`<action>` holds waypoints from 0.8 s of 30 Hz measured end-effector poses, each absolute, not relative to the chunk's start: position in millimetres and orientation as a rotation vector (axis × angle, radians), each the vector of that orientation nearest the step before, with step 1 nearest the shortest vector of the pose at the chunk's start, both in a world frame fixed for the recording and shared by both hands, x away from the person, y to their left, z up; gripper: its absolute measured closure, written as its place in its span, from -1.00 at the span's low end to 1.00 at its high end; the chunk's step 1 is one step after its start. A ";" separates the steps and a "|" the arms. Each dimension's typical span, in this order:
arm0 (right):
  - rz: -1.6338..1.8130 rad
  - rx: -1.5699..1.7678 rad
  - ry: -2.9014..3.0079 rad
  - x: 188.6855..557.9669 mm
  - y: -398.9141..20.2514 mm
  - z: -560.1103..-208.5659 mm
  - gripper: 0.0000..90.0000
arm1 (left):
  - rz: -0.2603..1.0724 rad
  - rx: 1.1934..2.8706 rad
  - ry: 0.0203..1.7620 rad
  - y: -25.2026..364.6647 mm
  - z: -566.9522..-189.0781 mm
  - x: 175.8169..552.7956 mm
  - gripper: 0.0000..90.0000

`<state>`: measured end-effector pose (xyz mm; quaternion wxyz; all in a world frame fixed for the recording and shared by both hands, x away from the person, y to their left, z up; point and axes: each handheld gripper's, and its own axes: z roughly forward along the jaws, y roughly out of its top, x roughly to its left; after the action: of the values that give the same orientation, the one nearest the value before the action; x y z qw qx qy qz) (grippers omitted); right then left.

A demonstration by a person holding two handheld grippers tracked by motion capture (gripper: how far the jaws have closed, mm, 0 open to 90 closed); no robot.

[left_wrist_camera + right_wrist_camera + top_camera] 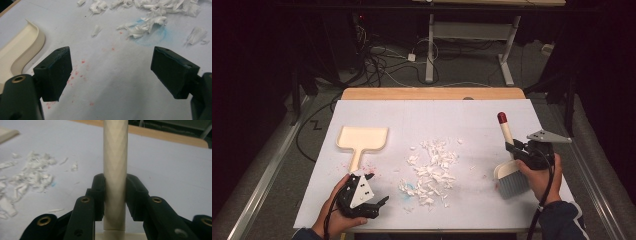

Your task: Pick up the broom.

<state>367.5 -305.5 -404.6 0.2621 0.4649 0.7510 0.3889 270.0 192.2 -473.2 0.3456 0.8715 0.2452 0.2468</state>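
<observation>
A small hand brush [508,165] with a cream handle, red tip and grey bristles is held upright at the right side of the white sheet. My right gripper [515,148] is shut on its handle [115,170], both pads pressing the shaft. A pile of white paper scraps [432,167] lies mid-table. The cream dustpan [362,140] lies at the left, handle pointing toward me. My left gripper [381,204] rests near the front edge just below the dustpan handle, open, with bare sheet between its fingers [53,72]. In the left gripper view, scraps [147,22] lie ahead and the dustpan [17,50] sits at the left.
The white sheet [472,120] covers a wooden table whose far edge [432,93] shows. Red and blue stains [150,37] mark the sheet near the scraps. Beyond the table lie cables on the floor and a desk frame [472,35].
</observation>
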 end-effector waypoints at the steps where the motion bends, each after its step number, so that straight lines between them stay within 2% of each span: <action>1: 1.072 1.248 2.021 362.7 -305.4 -402.0 0.60 | 0.641 2.262 0.637 192.2 -473.2 270.0 -0.64; 6: 1.153 1.179 1.988 340.9 -303.8 -386.3 0.60 | 0.613 2.209 0.652 188.9 -466.5 269.6 -0.64; 10: 1.221 1.136 1.976 326.9 -296.7 -374.5 0.60 | 0.536 2.129 0.653 173.7 -452.1 268.6 -0.64; 12: 1.237 1.117 1.980 322.4 -290.9 -370.9 0.60 | 0.474 2.086 0.610 150.9 -439.2 267.0 -0.64; 14: 1.243 1.081 1.974 318.0 -282.0 -367.7 0.60 | 0.451 2.076 0.596 144.8 -435.8 267.1 -0.64; 16: 1.245 1.046 2.009 314.6 -270.0 -364.8 0.59 | 0.394 2.059 0.550 111.3 -424.7 268.1 -0.62; 17: 1.250 1.027 2.008 312.9 -264.8 -364.3 0.59 | 0.394 2.059 0.550 111.3 -424.7 268.1 -0.62; 20: 1.241 0.974 2.032 308.4 -249.2 -363.1 0.59 | 0.323 2.030 0.482 67.1 -417.9 271.5 -0.61; 24: 1.261 0.941 2.041 304.8 -236.9 -363.2 0.59 | 0.276 2.003 0.461 36.8 -417.4 274.5 -0.59</action>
<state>304.8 -236.9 -363.2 0.2783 0.3508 0.7606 0.4700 274.5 36.8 -417.4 0.5087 0.8316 0.1912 0.1147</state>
